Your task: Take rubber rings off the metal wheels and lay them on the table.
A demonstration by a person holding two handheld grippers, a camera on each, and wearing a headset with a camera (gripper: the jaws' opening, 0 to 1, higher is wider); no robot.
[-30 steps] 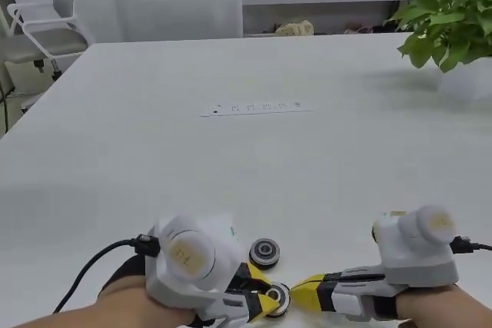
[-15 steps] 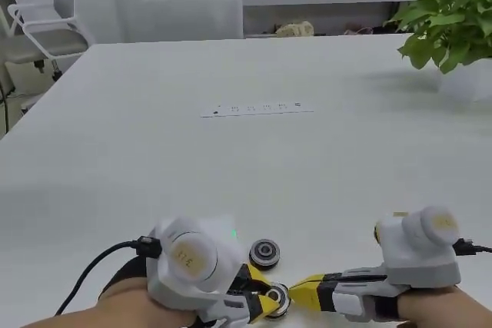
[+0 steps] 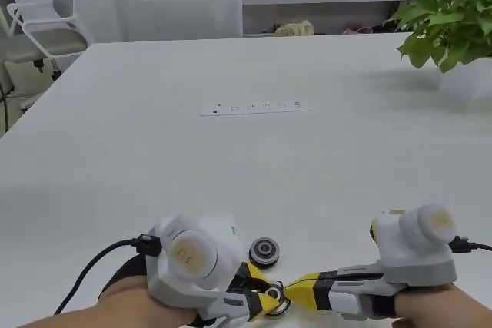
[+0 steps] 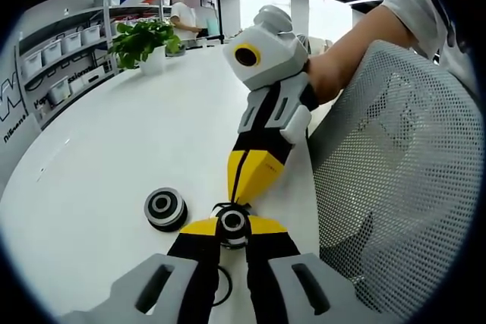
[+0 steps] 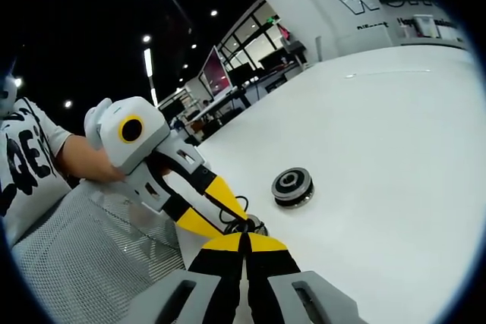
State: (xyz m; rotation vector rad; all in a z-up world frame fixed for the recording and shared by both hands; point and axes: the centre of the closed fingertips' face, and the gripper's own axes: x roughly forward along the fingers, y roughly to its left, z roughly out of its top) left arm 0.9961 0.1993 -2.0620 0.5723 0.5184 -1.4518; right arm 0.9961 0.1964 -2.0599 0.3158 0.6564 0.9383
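A small metal wheel with a black rubber ring (image 3: 276, 303) is held just above the white table (image 3: 246, 167), near its front edge. My left gripper (image 3: 270, 299) is shut on this wheel (image 4: 232, 221) from the left. My right gripper (image 3: 290, 295) comes in from the right, its yellow tips shut at the wheel's rim, on the rubber ring (image 5: 255, 225). A second wheel (image 3: 264, 251) with its ring on lies flat on the table just beyond them (image 4: 165, 208) (image 5: 292, 185). A thin black loop (image 4: 228, 284) lies under my left jaws.
A white power strip (image 3: 256, 107) lies mid-table. A potted plant (image 3: 450, 17) stands at the far right corner. A mesh chair back (image 4: 395, 172) is close behind the front edge. Office chairs (image 3: 46, 28) stand beyond the far side.
Hardly anything has moved. Both grippers and the held wheel have sunk a little toward the table's front edge, and the right tips sit a touch closer on the wheel.
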